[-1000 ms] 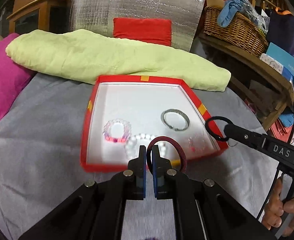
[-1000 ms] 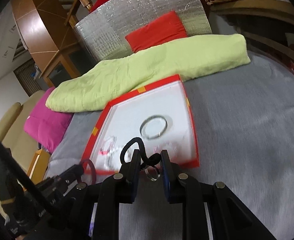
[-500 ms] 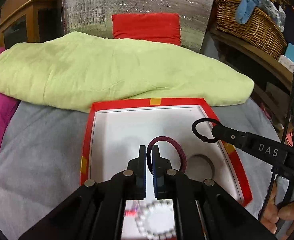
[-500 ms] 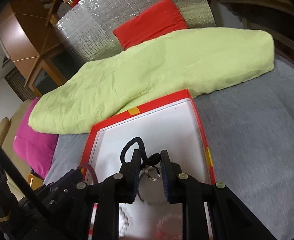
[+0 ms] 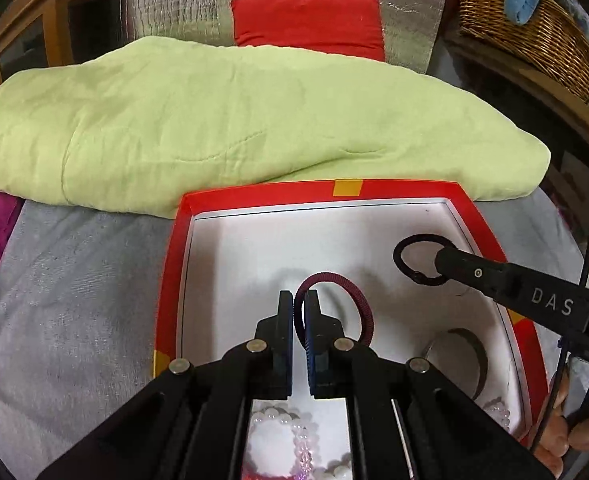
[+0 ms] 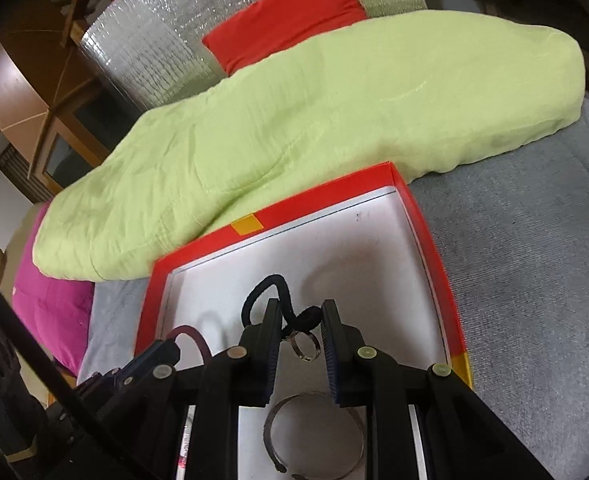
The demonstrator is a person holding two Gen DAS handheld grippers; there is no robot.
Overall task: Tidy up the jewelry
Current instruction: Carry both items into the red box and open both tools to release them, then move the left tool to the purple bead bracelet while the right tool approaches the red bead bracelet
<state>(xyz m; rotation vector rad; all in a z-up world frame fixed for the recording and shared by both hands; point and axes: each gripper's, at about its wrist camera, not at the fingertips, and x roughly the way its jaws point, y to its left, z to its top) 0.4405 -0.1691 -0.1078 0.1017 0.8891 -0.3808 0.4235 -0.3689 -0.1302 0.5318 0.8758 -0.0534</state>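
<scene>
A red-rimmed white tray (image 5: 374, 194) (image 6: 434, 248) lies on the grey cloth. My left gripper (image 5: 299, 314) is shut on a maroon hair tie (image 5: 358, 300) and holds it over the tray's middle. My right gripper (image 6: 301, 320) is shut on a black hair tie (image 6: 278, 296) with a small metal ring (image 6: 306, 346) hanging from it, over the tray's far part; it also shows in the left wrist view (image 5: 418, 260). A silver bangle (image 6: 314, 432) (image 5: 458, 360) lies in the tray under the right gripper. White and pink bead bracelets (image 5: 286, 436) lie under the left gripper.
A rolled lime-green blanket (image 5: 234, 120) lies just behind the tray. A magenta cushion (image 6: 50, 312) sits at the left. A red cushion (image 5: 306, 24) leans on a silver foil panel behind. A wicker basket (image 5: 526, 28) stands on a shelf at the right.
Both grippers have moved forward over the tray with their hair ties still held. The bangle and bead bracelets now sit beneath the fingers instead of ahead of them.
</scene>
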